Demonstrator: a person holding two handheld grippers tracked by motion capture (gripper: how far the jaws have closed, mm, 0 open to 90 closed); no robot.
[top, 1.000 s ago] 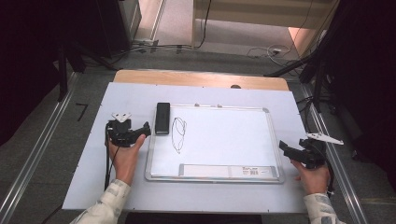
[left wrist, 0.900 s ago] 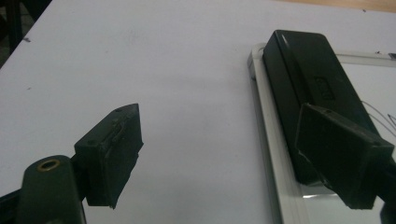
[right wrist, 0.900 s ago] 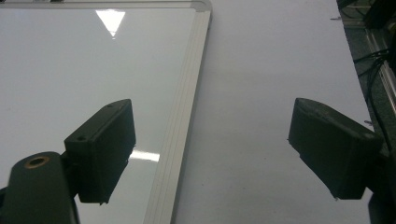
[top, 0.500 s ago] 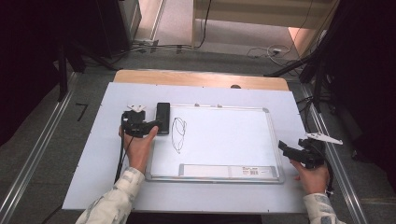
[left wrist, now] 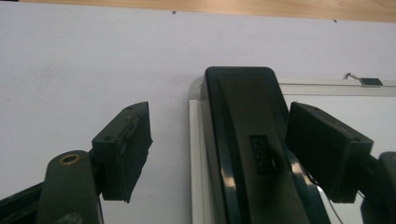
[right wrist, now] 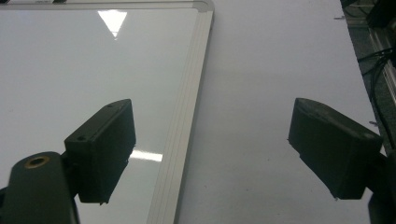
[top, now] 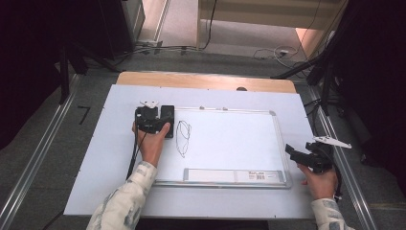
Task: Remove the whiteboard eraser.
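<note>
A black eraser (top: pixel 168 111) lies on the top left corner of the whiteboard (top: pixel 230 139), which carries a black looped scribble (top: pixel 183 138). My left gripper (top: pixel 154 119) straddles the eraser (left wrist: pixel 247 140). Its jaws have just been closing with the eraser between them. In the left gripper view the left gripper (left wrist: pixel 219 116) is open: a gap remains at the left jaw, and the right jaw is close against the eraser's side. My right gripper (top: pixel 292 152) rests open at the whiteboard's lower right edge. Between the right gripper's (right wrist: pixel 212 121) jaws lie only the board's frame (right wrist: pixel 184 116) and bare table.
The whiteboard lies on a white sheet (top: pixel 95 163) over a wooden table (top: pixel 206 80). A label strip (top: pixel 233 175) runs along the board's near edge. Metal rails (top: pixel 33 167) flank the table and cables (top: pixel 158 48) lie on the floor beyond.
The left hand moved away from the person and rightward to the eraser, and its jaws now straddle it and stand narrower. The right hand stayed put.
</note>
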